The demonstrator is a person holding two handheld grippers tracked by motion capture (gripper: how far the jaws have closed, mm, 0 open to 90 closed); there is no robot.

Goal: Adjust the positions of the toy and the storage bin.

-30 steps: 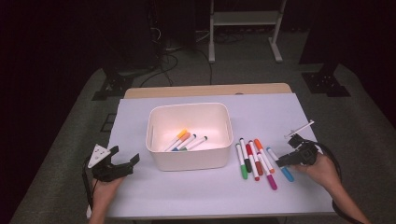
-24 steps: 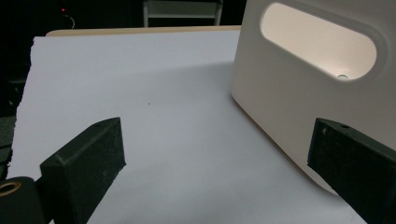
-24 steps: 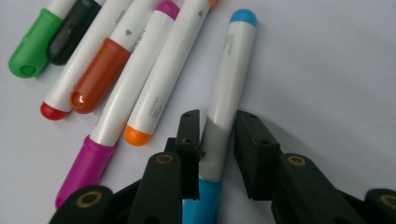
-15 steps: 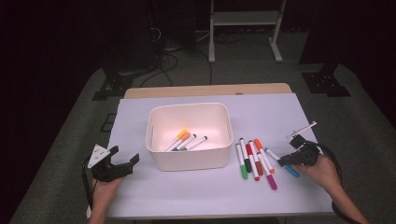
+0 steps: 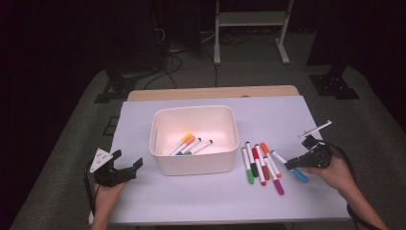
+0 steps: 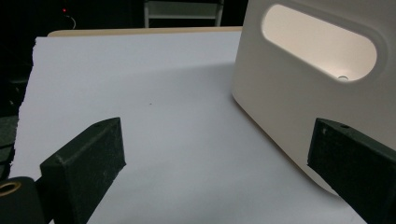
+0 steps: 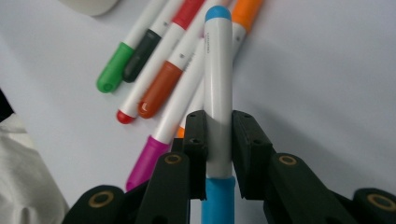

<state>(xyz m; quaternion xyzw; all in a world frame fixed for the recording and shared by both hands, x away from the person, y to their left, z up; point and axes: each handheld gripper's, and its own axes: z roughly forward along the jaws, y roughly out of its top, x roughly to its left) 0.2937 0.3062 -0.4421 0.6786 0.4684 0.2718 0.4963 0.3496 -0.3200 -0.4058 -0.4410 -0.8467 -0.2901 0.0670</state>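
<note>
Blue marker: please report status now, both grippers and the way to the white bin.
Right gripper shut on blue marker. Left gripper open beside white bin. Nothing in the way.

1 white bin, 3 markers inside, 6 markers outside, 2 hand-held grippers

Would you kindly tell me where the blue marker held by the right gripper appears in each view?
High view: the blue marker lies at the right, between the jaws of the right gripper, beside the marker row.
Left gripper view: not in it.
Right gripper view: bottom centre, clamped upright between the jaws.
Shared landmark: the green marker at the row's far end.
</note>
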